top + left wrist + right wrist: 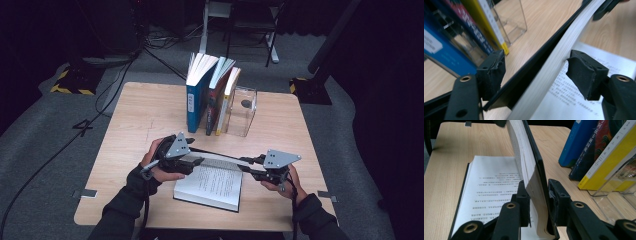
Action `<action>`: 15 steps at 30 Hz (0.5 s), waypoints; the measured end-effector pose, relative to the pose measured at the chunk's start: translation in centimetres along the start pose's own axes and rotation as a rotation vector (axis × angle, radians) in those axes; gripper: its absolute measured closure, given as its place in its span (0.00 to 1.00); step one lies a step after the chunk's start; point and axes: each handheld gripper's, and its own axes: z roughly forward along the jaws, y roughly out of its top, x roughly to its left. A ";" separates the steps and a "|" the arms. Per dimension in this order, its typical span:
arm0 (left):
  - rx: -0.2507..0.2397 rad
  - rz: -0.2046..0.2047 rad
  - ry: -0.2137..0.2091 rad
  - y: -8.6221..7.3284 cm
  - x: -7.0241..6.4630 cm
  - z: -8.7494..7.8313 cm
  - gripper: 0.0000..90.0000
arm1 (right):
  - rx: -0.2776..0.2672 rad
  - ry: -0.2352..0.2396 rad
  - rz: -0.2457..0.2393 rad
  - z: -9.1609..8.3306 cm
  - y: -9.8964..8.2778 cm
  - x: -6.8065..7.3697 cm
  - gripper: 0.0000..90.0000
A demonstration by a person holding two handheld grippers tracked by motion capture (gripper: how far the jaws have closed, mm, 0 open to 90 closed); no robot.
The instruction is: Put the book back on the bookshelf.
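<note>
Right gripper view: open book (pixel 494 195) on the table, its raised half (pixel 531 170) pinched in right gripper (pixel 537 202) | risk: raised half may flop or tear, since left gripper (pixel 534 72) straddles it slack, pads apart | hands level, facing inward | shelved books (pixel 210 92) beyond.

A recording lab or studio: dark curtained walls around a lone wooden table (pixel 135 115), grey carpet, cables (pixel 60 150) trailing beside it, and stand bases with hazard tape (pixel 72 90) left of it.
</note>
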 end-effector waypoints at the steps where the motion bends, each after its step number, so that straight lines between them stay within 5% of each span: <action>1: -0.009 0.010 0.014 0.3 -0.4 -0.3 0.31 | 0.001 0.002 -0.001 0.0 0.0 0.0 0.80; 9: -0.072 0.044 -0.021 2.8 -3.0 0.5 0.24 | 0.011 0.006 -0.014 0.1 0.1 0.3 0.79; 15: 0.018 0.093 -0.035 3.5 -4.9 3.2 0.22 | 0.025 0.016 -0.042 0.3 0.2 0.8 0.77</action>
